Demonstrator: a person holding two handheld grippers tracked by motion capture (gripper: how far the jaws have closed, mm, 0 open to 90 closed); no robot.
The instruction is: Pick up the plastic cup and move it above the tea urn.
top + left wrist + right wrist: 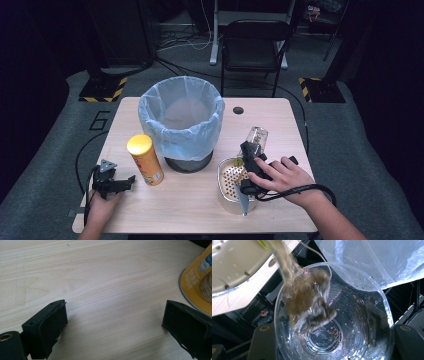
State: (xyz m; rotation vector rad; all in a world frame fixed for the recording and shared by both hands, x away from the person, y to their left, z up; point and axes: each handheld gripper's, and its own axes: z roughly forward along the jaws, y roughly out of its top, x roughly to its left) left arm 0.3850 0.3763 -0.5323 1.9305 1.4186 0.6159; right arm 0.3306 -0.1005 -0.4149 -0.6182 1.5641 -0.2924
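The right gripper [251, 150] clamps a clear ribbed plastic cup [342, 322], tipped over a perforated metal strainer bowl [226, 181]; its own view reveals a wet brown tea bag [310, 302] sliding out. The left gripper [115, 325] gapes wide, empty, beside a yellow cylindrical snack can [197, 287].

Grey carpet floor [45, 165]; black folding chair [255, 42] behind wooden table [190, 205]; dim surroundings.

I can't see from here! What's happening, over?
Right gripper shut on clear cup, tipping tea bag over strainer bowl. Left gripper open, idle beside yellow can.
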